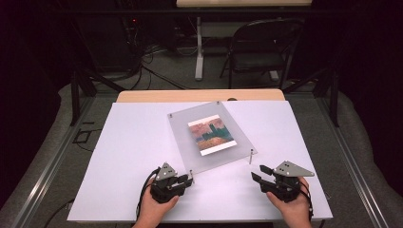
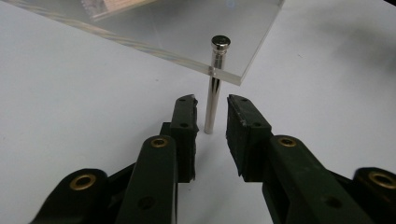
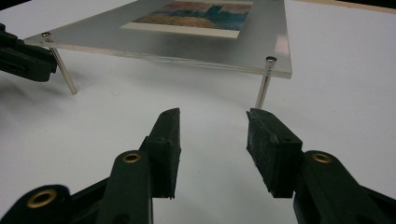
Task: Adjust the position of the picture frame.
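A clear acrylic frame (image 1: pixel 211 135) with a painted print (image 1: pixel 211 134) stands on thin metal standoff pins on the white table (image 1: pixel 128 156). My left gripper (image 1: pixel 189 180) sits at the frame's near left corner. In the left gripper view that corner pin (image 2: pixel 214 88) stands just beyond the tips, and the left gripper (image 2: pixel 211 100) is open a little with nothing held. My right gripper (image 1: pixel 258 173) lies open just short of the near right pin (image 1: pixel 250 156). In the right gripper view the right gripper (image 3: pixel 214 114) is open, the pin (image 3: pixel 264 86) just ahead to the right.
A wooden strip (image 1: pixel 199 96) edges the table's far side. Beyond it on the floor stand a black folding chair (image 1: pixel 261 45), a white table leg (image 1: pixel 199 47) and loose cables (image 1: pixel 152 71). Metal rails (image 1: pixel 52 161) run along both sides.
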The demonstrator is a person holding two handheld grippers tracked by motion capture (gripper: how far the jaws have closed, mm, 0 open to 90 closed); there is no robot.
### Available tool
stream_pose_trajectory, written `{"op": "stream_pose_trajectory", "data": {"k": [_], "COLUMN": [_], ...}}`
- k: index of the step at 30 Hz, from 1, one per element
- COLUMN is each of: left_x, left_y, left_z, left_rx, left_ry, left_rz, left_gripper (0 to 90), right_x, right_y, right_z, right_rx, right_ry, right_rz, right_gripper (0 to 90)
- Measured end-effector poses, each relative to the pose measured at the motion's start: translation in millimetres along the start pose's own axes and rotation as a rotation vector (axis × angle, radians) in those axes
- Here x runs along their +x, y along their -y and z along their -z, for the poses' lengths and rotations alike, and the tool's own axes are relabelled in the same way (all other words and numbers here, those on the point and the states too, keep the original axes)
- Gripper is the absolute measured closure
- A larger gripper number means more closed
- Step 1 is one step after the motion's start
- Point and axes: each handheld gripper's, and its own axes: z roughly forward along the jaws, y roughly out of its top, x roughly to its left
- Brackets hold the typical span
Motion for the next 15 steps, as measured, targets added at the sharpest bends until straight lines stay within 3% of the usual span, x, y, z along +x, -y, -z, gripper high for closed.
{"op": "stream_pose_trajectory", "data": {"k": [9, 15], "left_x": [-0.9, -2.7], "left_y": [-4.1, -5.4], "left_z": [-10.6, -15.7], "left_rx": [0.0, 0.002], "left_ry": [0.007, -0.005], "left_rz": [0.022, 0.012], "left_gripper": [79.7, 84.0], "right_x": [-1.6, -3.6], "right_y": [-0.2, 0.3], "right_z": [-0.4, -1.9], "right_rx": [0.004, 0.008], "right_ry": [0.011, 0.014], "right_rz": [-0.005, -0.012], "right_gripper": [56.2, 56.2]}}
